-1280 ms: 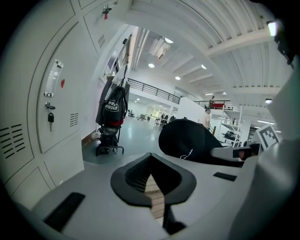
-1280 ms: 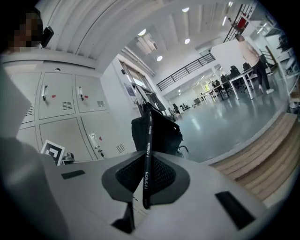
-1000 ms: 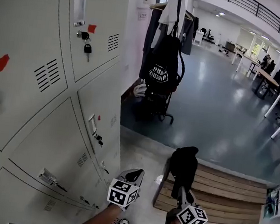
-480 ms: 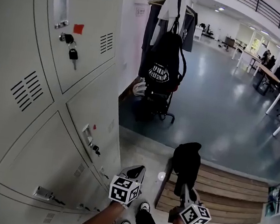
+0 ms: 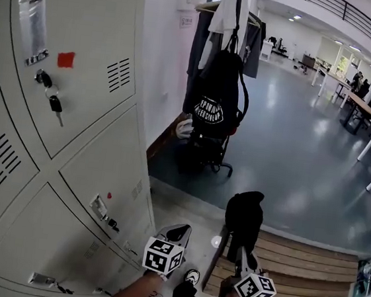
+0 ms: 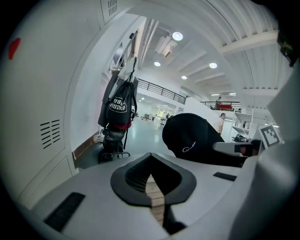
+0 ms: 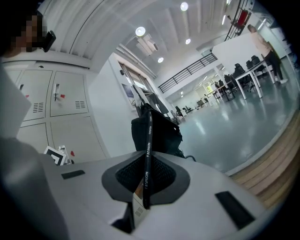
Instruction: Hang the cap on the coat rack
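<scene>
Black cap [image 5: 244, 216] in right tool [image 5: 243, 252]

The locker bank [image 5: 74, 132] walls off the whole left of the frame, the coat rack [image 5: 205, 7] at upper centre is crowded with garments [image 5: 227, 16] and a black backpack [image 5: 217, 95], while the grey floor [image 5: 305, 151] at centre right lies open between the wooden steps [image 5: 305, 265] at lower right and the desks [image 5: 369, 112] at the right edge.

bright ceiling lights [image 6: 177, 36], glare on floor [image 5: 287, 136], fisheye-warped edges.
</scene>
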The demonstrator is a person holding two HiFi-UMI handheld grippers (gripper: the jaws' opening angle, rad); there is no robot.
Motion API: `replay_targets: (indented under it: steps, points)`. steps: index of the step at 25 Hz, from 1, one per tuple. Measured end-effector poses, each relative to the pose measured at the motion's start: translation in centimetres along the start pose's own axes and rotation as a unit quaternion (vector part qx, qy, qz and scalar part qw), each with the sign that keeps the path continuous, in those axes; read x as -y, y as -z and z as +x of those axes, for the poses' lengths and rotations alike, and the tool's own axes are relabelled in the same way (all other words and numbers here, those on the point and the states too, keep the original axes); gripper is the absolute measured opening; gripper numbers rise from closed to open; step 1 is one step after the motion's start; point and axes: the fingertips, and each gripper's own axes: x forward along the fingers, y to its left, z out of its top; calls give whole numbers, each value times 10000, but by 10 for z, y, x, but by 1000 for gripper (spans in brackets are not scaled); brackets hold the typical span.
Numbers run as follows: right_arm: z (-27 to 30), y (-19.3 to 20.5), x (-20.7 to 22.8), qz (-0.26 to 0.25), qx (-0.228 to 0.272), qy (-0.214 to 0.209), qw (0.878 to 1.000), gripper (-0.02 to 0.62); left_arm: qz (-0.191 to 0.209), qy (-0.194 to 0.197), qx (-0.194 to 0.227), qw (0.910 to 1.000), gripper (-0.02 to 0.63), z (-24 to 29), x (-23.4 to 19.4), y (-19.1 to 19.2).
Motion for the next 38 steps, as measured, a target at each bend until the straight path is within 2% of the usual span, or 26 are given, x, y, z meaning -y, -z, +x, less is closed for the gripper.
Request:
replay_targets:
  steps: [9,18,26,34,38]
  points:
    - [107,-53,34,-69,24,-304,9995,17,146,18,226,9996,3,91,-22,-70]
    - [208,-148,52,-392,389,-984,9936,17,452,36,478,9978,3,182,-28,-153]
    - [280,-231,32,-805,742,-1810,9774,17,698,-158,721,9948,3,224,-42,-223]
    - [334,-283,4,-957,1025,-2374,9612,17,918,-183,955,9910,3,254,-58,-283]
    - [363,-311,-18,-1180,1215,-2700,9479,17,1047,-108,1153,9877,3,270,-66,-320]
